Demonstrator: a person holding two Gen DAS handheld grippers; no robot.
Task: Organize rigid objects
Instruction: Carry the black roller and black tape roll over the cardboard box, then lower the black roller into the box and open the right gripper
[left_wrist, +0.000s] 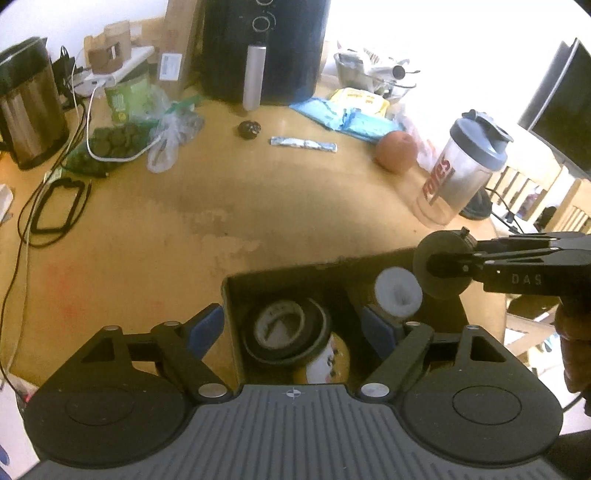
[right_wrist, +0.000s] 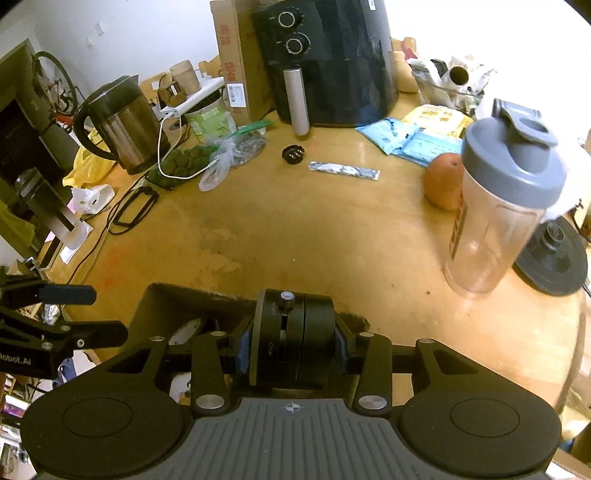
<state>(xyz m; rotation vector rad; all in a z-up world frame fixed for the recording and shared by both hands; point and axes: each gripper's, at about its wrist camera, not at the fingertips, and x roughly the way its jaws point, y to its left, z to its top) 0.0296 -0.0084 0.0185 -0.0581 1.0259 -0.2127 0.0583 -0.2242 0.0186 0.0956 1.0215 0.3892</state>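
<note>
The right gripper (right_wrist: 291, 354) is clamped on a black round device (right_wrist: 293, 338) with an on/off slider, held just above the far right corner of the open cardboard box (left_wrist: 236, 291); it should carry the device over a free spot inside, clear of the tape roll (left_wrist: 286, 334) and white cup (left_wrist: 399, 293), before letting go. The left gripper (left_wrist: 293, 332), angled steeply down, stands with jaws apart astride the box's left wall, gripping nothing.

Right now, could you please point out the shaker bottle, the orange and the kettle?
Shaker bottle (right_wrist: 495, 221): right wrist view, clear body.
Orange (left_wrist: 395, 151): left wrist view, front skin.
Kettle (right_wrist: 125, 129): right wrist view, steel side.
</note>
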